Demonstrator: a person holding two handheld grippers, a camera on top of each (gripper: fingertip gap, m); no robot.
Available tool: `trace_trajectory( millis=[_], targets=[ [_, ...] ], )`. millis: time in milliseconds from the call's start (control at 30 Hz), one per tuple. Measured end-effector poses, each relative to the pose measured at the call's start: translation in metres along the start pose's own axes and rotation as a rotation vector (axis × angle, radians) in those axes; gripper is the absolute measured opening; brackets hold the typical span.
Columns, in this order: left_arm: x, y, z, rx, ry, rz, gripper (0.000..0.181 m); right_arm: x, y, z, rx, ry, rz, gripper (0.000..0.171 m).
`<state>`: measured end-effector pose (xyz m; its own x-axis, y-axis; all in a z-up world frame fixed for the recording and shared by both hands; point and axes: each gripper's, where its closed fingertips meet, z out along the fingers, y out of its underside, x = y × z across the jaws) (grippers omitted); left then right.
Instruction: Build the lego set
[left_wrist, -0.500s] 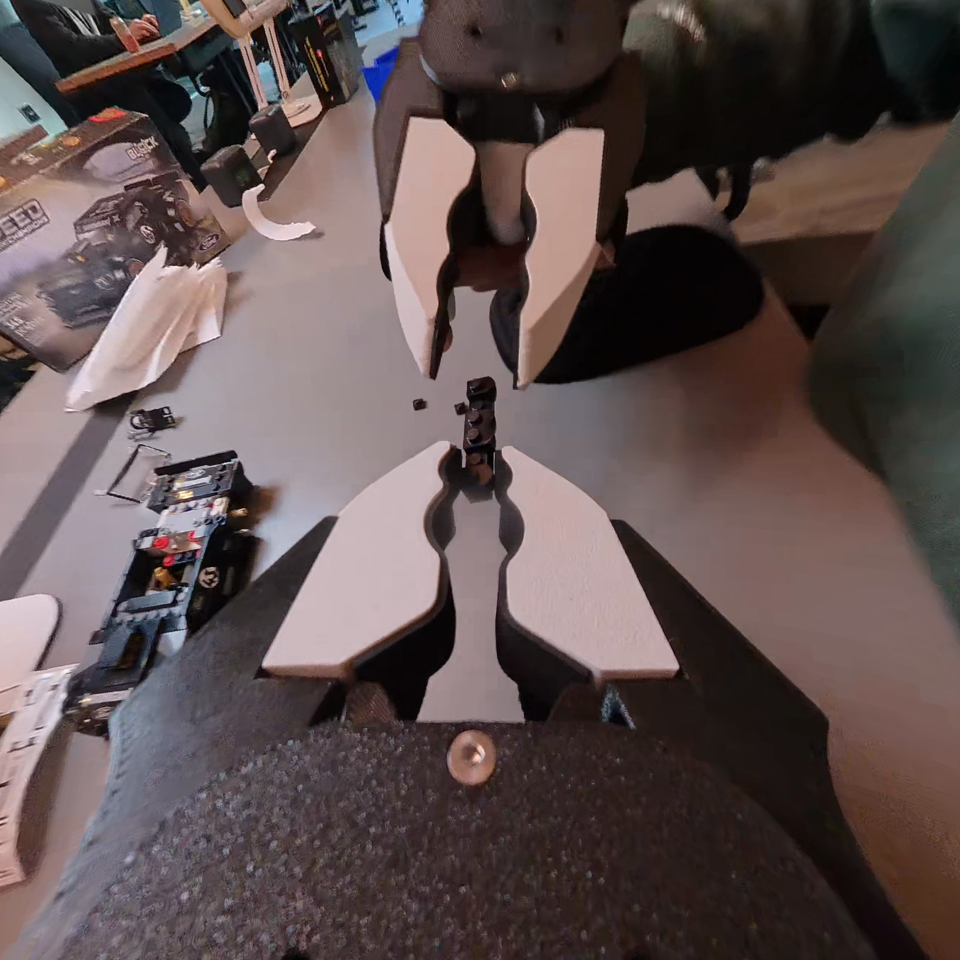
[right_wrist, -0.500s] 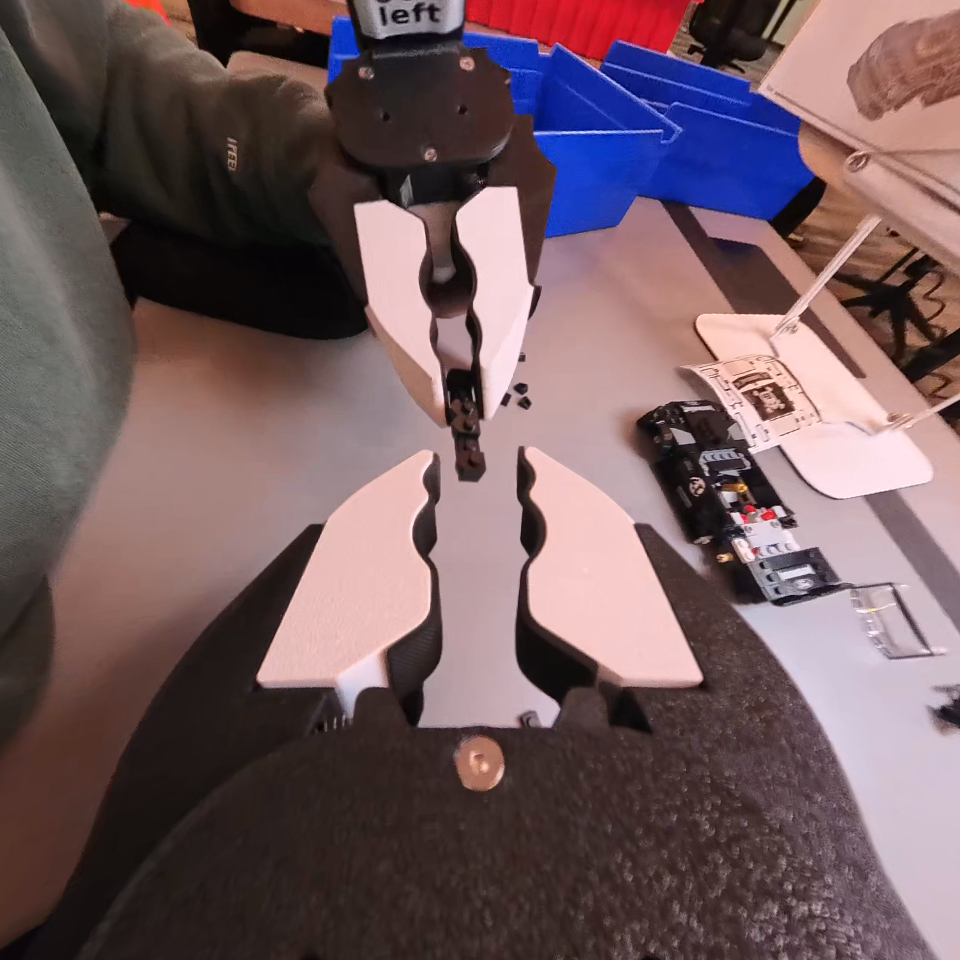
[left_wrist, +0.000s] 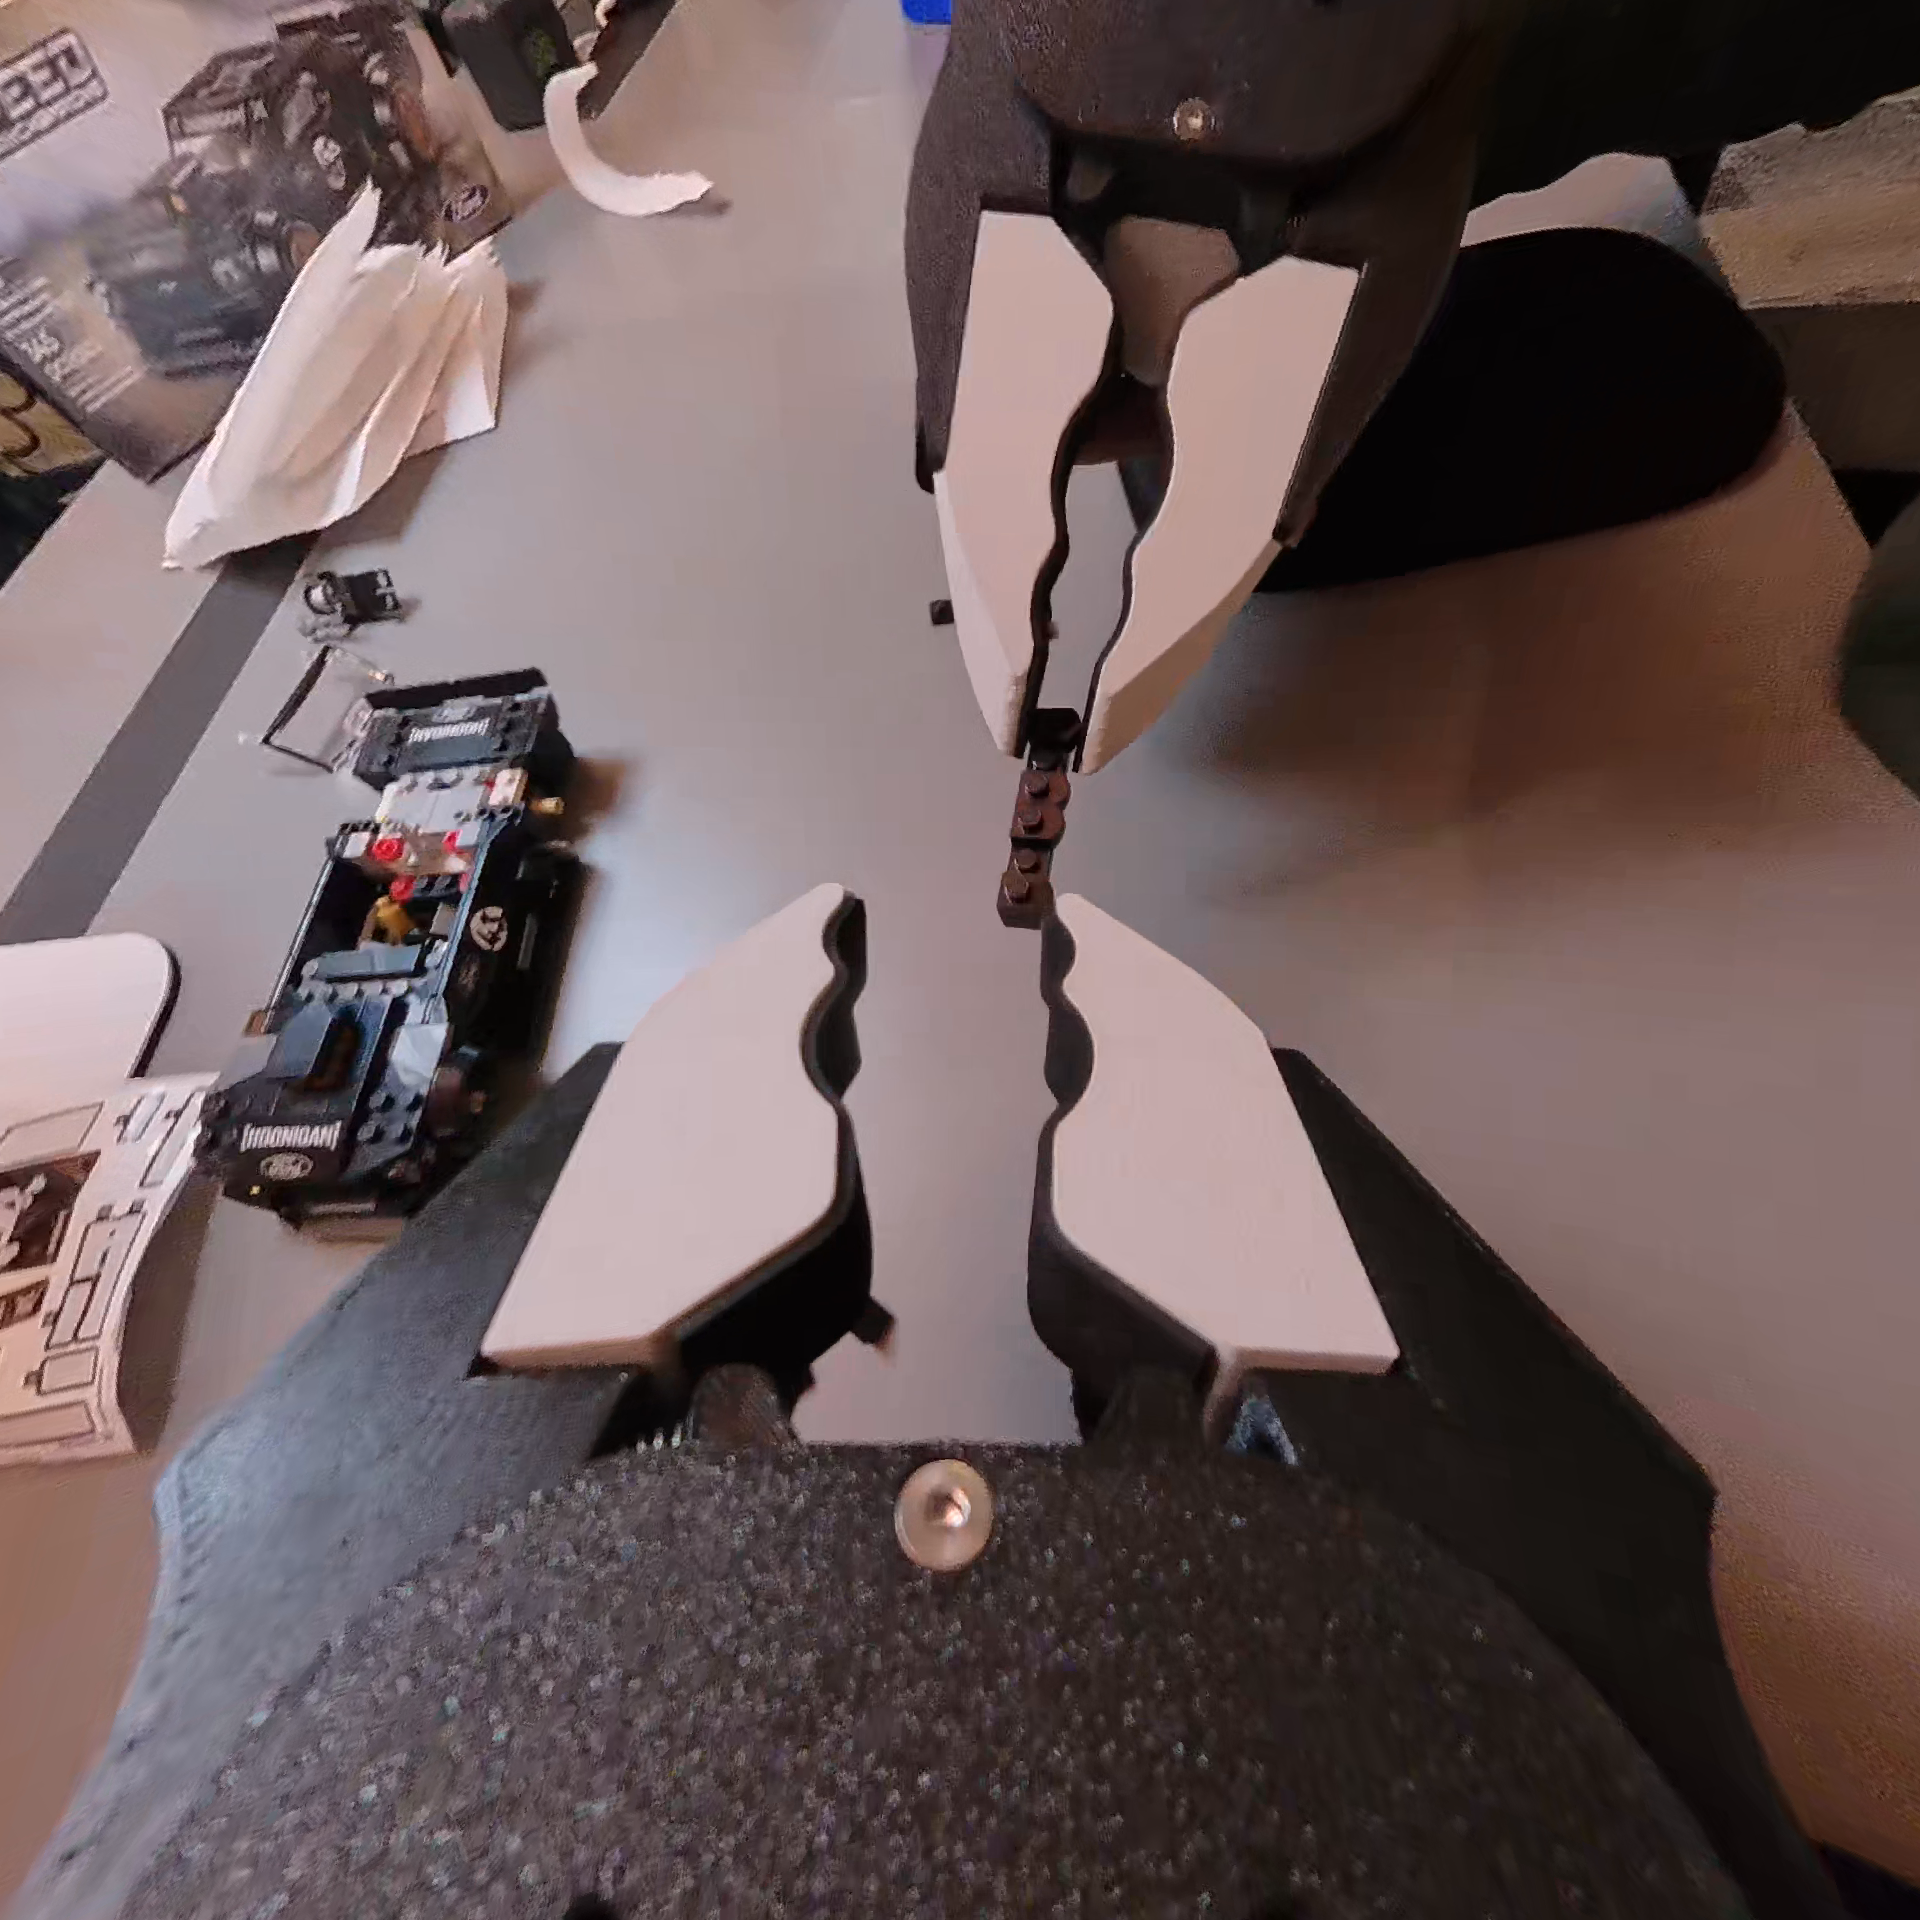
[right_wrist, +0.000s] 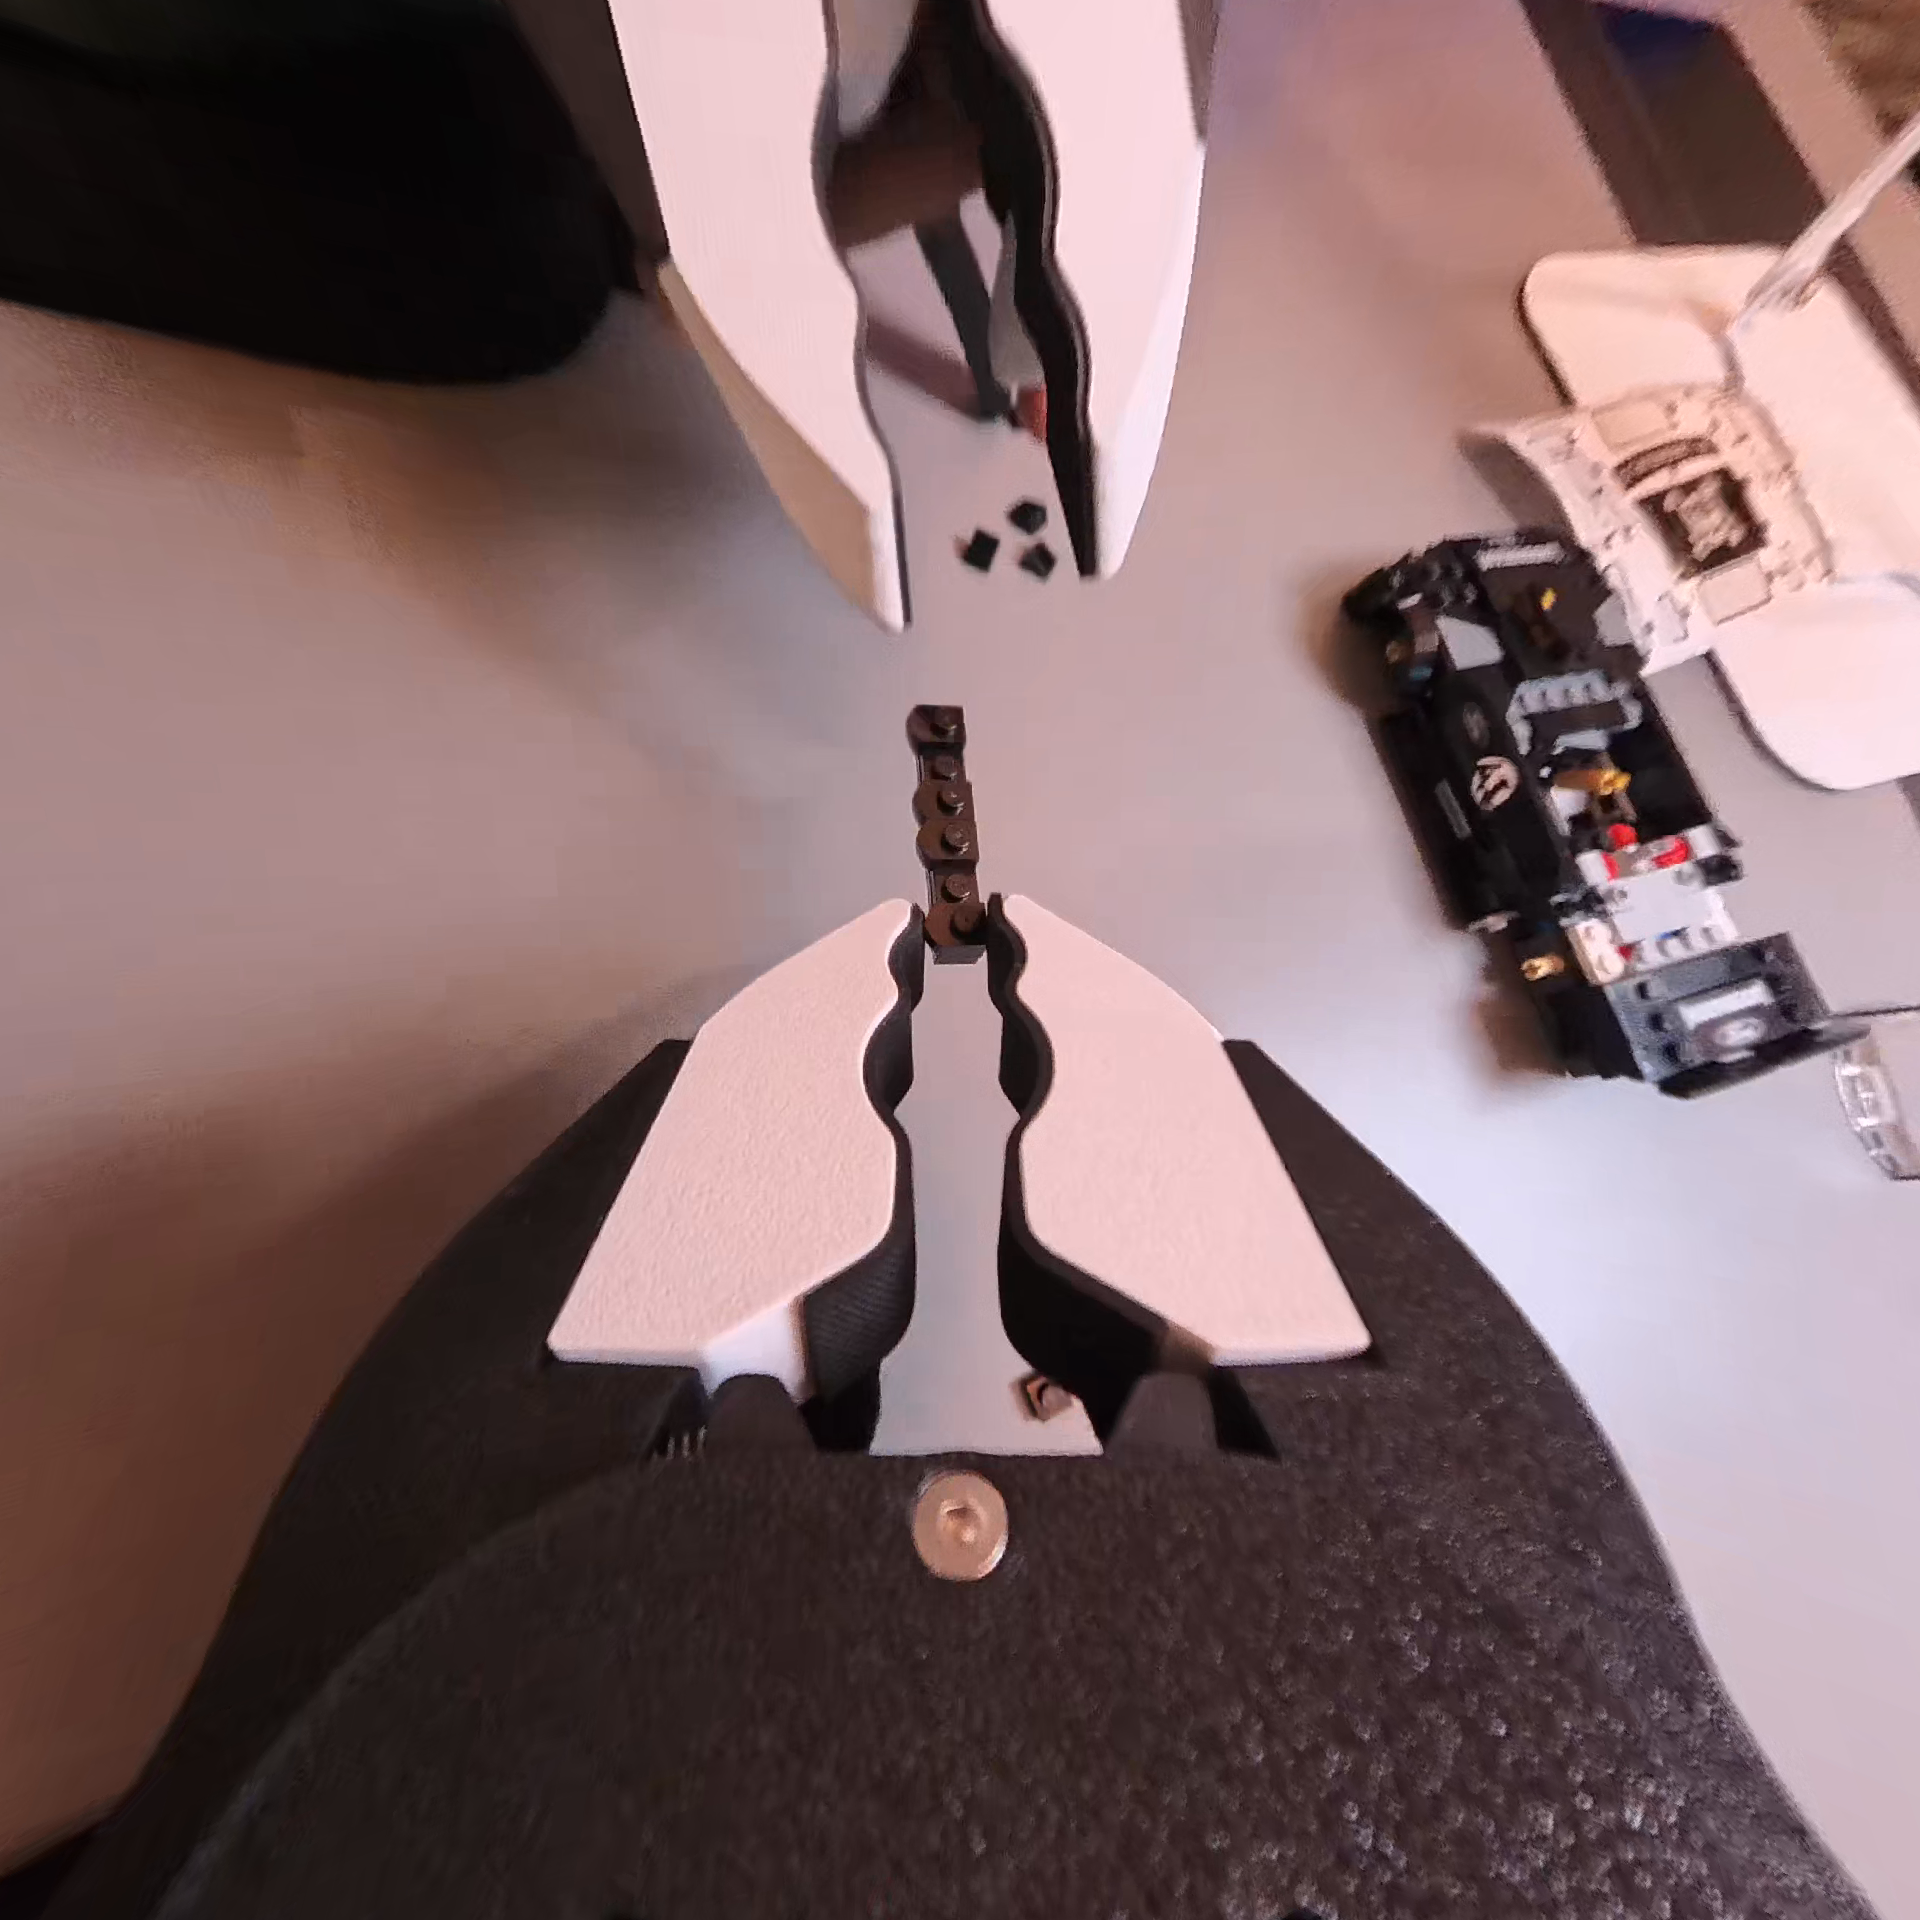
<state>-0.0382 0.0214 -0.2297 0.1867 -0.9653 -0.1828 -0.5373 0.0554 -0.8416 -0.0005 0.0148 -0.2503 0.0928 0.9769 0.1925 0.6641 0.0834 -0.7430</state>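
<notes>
**Operator:** In the left wrist view my left gripper (left_wrist: 951, 914) is spread wide and holds nothing. The right gripper (left_wrist: 1051, 743) comes in opposite, its fingertips pinching the far end of the brick strip (left_wrist: 1039, 826). The strip's long axis runs toward me, its near end just beside my right-hand fingertip (left_wrist: 1101, 935).

**Spotter:** And the car?

**Operator:** The half-built car (left_wrist: 395, 945) lies on the table (left_wrist: 727, 468) to the left, near the box (left_wrist: 208, 177) and white paper (left_wrist: 353, 384).

**Spotter:** Right wrist view?

**Operator:** My right gripper (right_wrist: 956, 920) is nearly closed, clamping the strip (right_wrist: 943, 821) by its near end. It points straight away, studs up, toward the left gripper (right_wrist: 992, 597), which is parted and apart from it. Three small black pieces (right_wrist: 1006, 540) lie beyond on the table (right_wrist: 416, 727); the car (right_wrist: 1590, 821) lies to the right.
</notes>
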Motion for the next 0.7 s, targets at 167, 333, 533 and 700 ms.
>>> trace_trajectory(
  millis=[167,333,533,700],
  targets=[
    [-0.009,0.029,0.005,-0.141,-0.035,-0.014,0.028,0.004,0.024,0.022,-0.172,-0.015,0.014,0.011],
    [-0.025,0.037,-0.003,-0.139,-0.061,-0.148,0.028,0.012,0.036,0.032,-0.271,0.005,0.008,0.012],
    [-0.045,0.033,-0.019,-0.078,-0.149,-0.198,0.027,0.032,0.02,0.014,-0.141,0.045,0.081,0.032],
    [-0.054,0.02,-0.025,0.025,-0.194,-0.216,0.015,0.07,0.003,-0.034,0.13,0.186,0.27,0.037]
  ],
)
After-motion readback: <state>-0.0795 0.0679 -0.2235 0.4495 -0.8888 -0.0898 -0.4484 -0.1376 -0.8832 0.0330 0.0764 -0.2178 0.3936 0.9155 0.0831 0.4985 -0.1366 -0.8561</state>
